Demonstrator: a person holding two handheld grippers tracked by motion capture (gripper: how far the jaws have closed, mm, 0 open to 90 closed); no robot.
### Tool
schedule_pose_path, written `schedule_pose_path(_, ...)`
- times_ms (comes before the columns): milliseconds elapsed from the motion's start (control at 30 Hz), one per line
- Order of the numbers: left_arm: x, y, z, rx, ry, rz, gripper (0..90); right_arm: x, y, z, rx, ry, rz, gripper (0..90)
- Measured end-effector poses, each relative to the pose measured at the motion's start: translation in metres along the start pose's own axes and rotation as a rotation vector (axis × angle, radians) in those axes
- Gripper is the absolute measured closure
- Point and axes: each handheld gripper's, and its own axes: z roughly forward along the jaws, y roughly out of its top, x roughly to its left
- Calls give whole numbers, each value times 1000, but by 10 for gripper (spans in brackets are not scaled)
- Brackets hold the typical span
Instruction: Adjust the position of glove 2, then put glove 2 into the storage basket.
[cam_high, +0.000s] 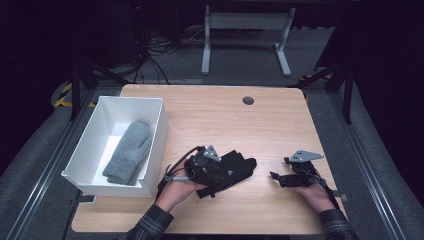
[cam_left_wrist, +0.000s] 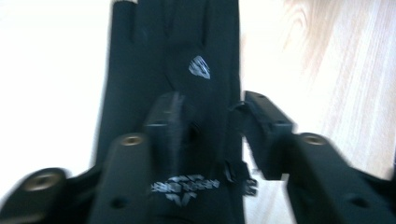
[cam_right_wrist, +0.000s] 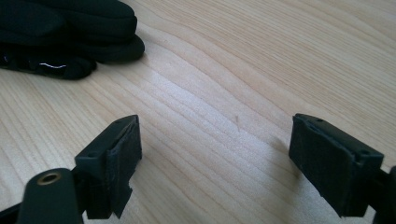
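Observation:
A black glove (cam_high: 236, 166) with a small white logo lies flat on the wooden table (cam_high: 225, 120), just left of centre. My left gripper (cam_high: 222, 172) hovers over the glove's cuff end. In the left gripper view the glove (cam_left_wrist: 187, 46) runs up between the jaws of my left gripper (cam_left_wrist: 215, 123), which stand apart; a strip of table shows beside the right pad. My right gripper (cam_high: 280, 168) rests low at the right, pointing left toward the glove. In its own view my right gripper (cam_right_wrist: 215, 149) is wide open over bare wood, with the glove (cam_right_wrist: 70, 28) at the top left.
A white bin (cam_high: 100, 125) stands at the table's left edge with a grey mitten (cam_high: 129, 152) lying inside. A dark cable grommet (cam_high: 248, 100) sits near the far edge. Beyond the table are a white desk frame and cables on the floor.

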Motion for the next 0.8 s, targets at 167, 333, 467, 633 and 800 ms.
schedule_pose_path(167, 10, 9, 10, 10, 22, 32, 342, 0, 0, 0, 0, 0, 1, 171)
schedule_pose_path(333, 18, 12, 30, 26, 31, 27, 226, 0, 0, 0, 0, -1, 1, 169)
schedule_pose_path(467, 21, 10, 46, 83, 60, 46, 162, 0, 0, 0, 0, -1, 1, 169)
schedule_pose_path(633, 22, 6, 54, 97, 42, 47, 188, 0, 0, 0, 0, -1, 1, 169)
schedule_pose_path(800, 23, 4, 54, 91, 14, 38, 242, 0, 0, 0, 0, -1, 1, 169)
